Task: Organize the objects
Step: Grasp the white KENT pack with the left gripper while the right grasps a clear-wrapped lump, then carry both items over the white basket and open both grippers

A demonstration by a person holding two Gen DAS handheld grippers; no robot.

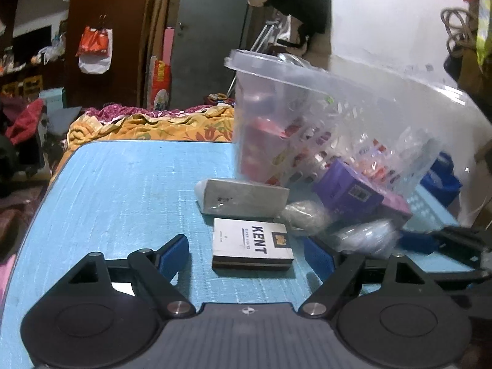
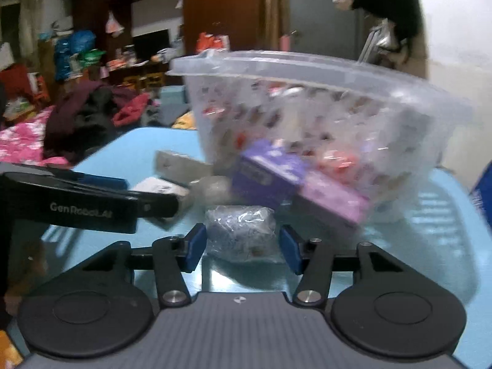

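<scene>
Both grippers are held low over the blue table [image 1: 117,190], each spread wide and lined up on its own target. Between the parted fingers of the left gripper [image 1: 246,253] lies the Kent pack [image 1: 252,247], flat on the table with its printed face up; neither pad is seen touching it, so the pack is framed but not yet gripped. The right gripper [image 2: 241,247] is likewise open, its pads set to either side of a crinkled plastic packet [image 2: 240,230], just clear of it or barely brushing it; contact cannot be told through the blur.

The clear basket [image 2: 307,70] is taken as the landmark. It is tilted, with its open rim turned up and away, and red-and-white goods show through its perforated wall. The loose things are gathered right in front of it: a purple box [image 2: 295,184] rests against its lower wall, a grey box [image 1: 243,198] lies just before it to the left, and a pale round wrap [image 1: 304,215] sits between those two. The Kent pack lies nearer the camera than the grey box, and the packet nearer than the purple box.

Such an arrangement suggests that the basket is meant as the collecting place, and that the two nearest items are being approached first because nothing blocks them. The packet is judged soft and slippery, so a light central pinch would be called for.
</scene>
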